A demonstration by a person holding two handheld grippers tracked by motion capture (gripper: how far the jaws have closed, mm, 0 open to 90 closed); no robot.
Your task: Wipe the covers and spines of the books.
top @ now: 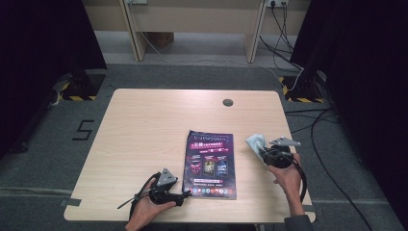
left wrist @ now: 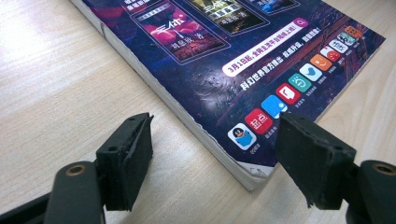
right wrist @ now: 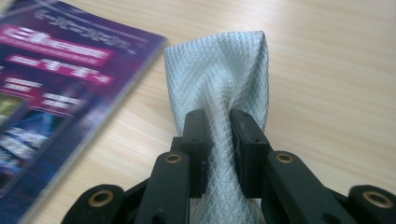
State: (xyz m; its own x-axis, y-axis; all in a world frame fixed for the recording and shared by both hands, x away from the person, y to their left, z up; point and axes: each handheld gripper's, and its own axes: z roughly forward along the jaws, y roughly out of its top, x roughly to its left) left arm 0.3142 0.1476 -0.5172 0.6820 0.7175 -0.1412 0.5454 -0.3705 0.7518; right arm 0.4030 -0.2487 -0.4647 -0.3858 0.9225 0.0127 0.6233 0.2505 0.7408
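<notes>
The cloth (right wrist: 219, 70) is pale blue-grey with a fine diamond weave, soft and light, so it will droop; best pinched at a bunched fold. The right tool (right wrist: 218, 140) is clamped on it at 3 o'clock of the magazine (top: 210, 163). The left tool (left wrist: 212, 154) stands open astride the magazine's near corner on the surface (top: 144, 125).
</notes>
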